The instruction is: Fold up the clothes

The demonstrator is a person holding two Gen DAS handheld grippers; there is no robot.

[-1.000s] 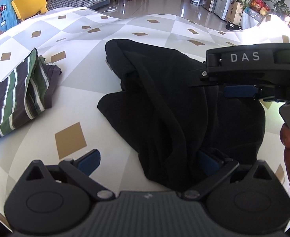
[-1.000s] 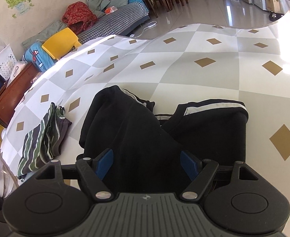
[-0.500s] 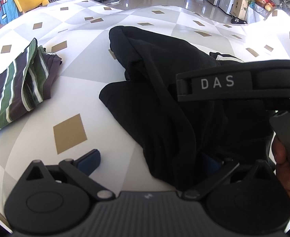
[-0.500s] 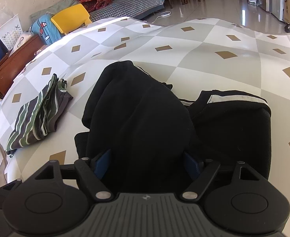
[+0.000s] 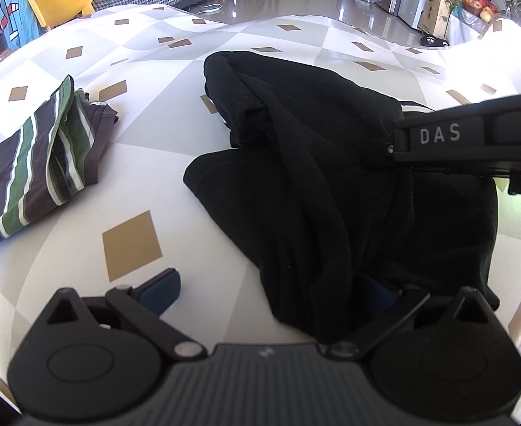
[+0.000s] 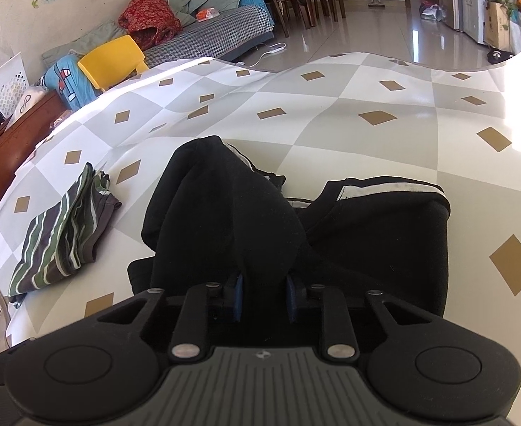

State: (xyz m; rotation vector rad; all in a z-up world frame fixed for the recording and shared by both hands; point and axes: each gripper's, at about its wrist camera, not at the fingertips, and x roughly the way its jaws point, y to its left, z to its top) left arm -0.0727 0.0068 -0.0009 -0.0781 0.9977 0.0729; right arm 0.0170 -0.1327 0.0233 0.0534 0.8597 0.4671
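My right claw (image 6: 263, 296) just closing, now pinching bunched black garment (image 6: 246, 227) near table (image 6: 367, 163) front edge; left claw (image 5: 266, 293) wide. Fabric secured; fold can begin.

A black garment (image 6: 260, 234) with a white stripe lies crumpled in a heap on the counter (image 6: 384, 149). A folded green-striped garment (image 6: 61, 238) lies flat to its left, apart from it.

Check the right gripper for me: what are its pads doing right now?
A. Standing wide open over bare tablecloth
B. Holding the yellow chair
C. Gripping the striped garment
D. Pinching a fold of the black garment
D: the right gripper has just been closing, and its blue pads squeeze a ridge of the black garment.
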